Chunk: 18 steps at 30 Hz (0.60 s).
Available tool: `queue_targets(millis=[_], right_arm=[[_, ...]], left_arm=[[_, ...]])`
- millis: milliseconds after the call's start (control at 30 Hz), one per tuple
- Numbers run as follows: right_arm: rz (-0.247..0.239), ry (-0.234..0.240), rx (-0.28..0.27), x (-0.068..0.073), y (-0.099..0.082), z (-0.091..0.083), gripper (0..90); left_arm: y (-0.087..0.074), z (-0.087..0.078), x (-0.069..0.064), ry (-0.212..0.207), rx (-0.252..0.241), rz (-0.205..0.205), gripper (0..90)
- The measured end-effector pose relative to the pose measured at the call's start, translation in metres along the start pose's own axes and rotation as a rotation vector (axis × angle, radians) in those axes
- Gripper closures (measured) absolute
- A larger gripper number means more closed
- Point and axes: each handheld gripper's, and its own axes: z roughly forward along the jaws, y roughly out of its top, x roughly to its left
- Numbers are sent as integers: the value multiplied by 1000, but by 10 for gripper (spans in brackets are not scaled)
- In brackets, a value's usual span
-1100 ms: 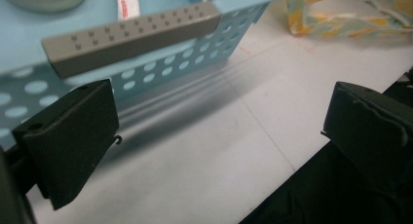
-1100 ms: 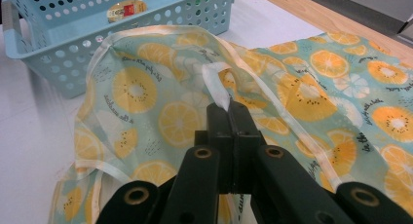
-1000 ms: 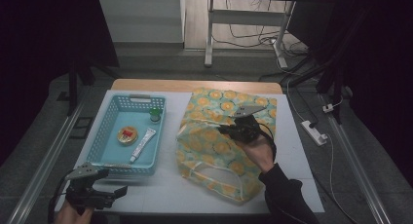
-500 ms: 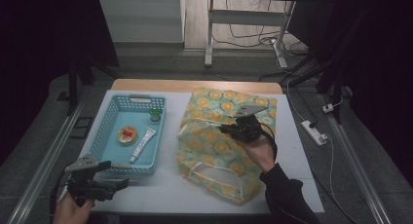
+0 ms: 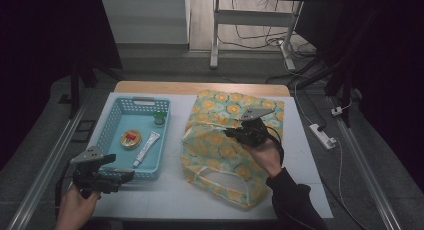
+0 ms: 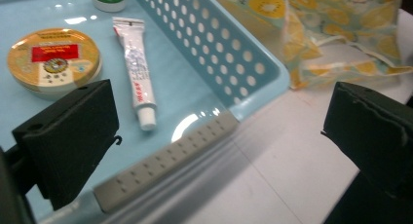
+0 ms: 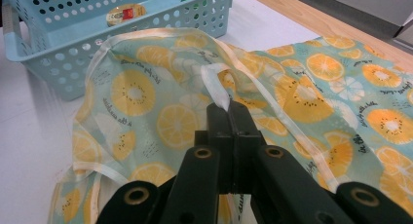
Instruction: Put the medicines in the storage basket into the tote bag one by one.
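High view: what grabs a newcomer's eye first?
The fruit-print bag spread over the table's right half, with the right gripper shut on a white strip of its fabric. Next, the blue basket at left, holding a round tin, a white tube and a green-capped bottle. The left gripper hangs open at the basket's near corner.

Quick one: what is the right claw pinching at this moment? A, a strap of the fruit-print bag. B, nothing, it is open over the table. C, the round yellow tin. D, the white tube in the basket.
A: in the right gripper view the right claw is shut on a white strap of the fruit-print bag, lifting it off the fabric.
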Motion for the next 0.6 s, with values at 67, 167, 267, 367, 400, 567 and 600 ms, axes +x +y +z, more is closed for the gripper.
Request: queue_targets(millis=[67,167,267,367,400,567,600], right_arm=[[0,0,1,0,0,0,900],[3,-1,1,0,0,0,900],[3,-1,-1,0,0,0,900],[0,0,-1,0,0,0,900],[-1,0,-1,0,0,0,900],[-3,1,-3,0,1,0,900],[-3,0,-2,0,1,-1,900]], left_arm=[[3,2,2,1,7,-9,1],[9,7,5,11,16,-9,2],[15,10,7,23,22,-1,0],[20,14,11,37,18,0,0],[22,15,12,41,16,0,0],[31,22,18,59,36,8,0],[34,24,20,63,44,7,0]])
